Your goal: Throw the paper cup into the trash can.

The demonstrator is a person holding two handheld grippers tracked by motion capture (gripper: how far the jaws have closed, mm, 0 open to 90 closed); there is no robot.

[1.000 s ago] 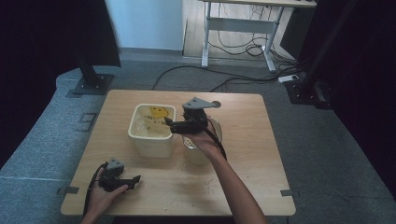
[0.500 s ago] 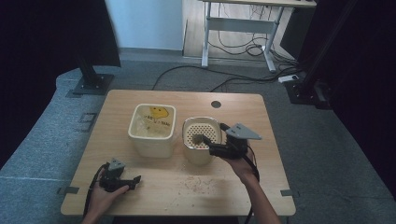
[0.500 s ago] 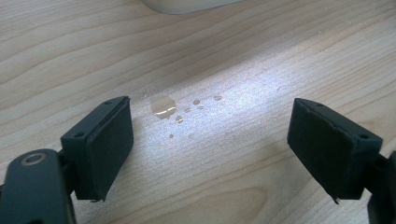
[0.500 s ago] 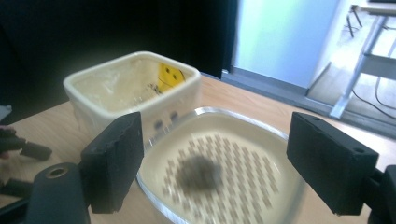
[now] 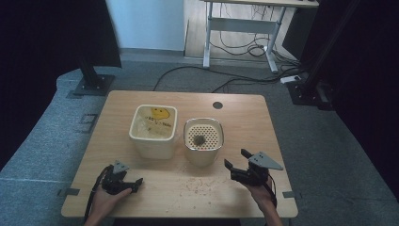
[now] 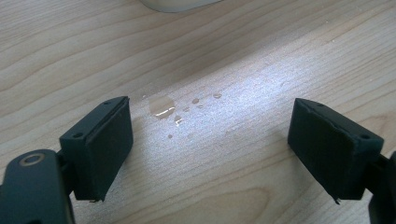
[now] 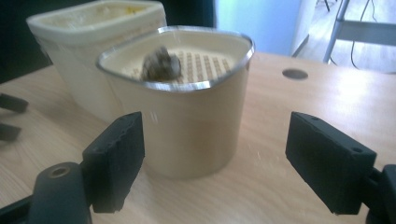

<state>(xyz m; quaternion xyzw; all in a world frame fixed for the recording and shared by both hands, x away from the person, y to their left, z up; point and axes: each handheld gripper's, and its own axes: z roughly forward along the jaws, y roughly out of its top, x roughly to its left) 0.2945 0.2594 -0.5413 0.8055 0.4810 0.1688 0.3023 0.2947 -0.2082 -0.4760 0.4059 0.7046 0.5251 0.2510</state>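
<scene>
A: Status on the grippers?

B: Left gripper [image 5: 123, 180] sits at 7 o'clock on the table [image 5: 141, 202], low over the wood. Jaws spread wide, nothing between them. Its own view shows a few water drops [image 6: 162, 105] on the bare wood between the pads.

A: Right one?

B: Right gripper [image 5: 239, 165] at 5 o'clock, jaws also wide apart and empty. It points toward 11 o'clock at the strainer tub [image 5: 203, 141], near it but not touching.

A: What's in the tub?

B: Perforated insert with a metal rim, one small dark clump [image 7: 161, 65] lying on the holes. Can't tell what the clump is.

A: And the other container?

B: Cream bin [image 5: 154, 132], just beside the strainer tub at its 9 o'clock, both near table centre. Yellow smiley mark on the inside far wall. Some crumbs or drops [image 5: 195, 181] on the table at 6 o'clock of the tub, between the two grippers.
</scene>
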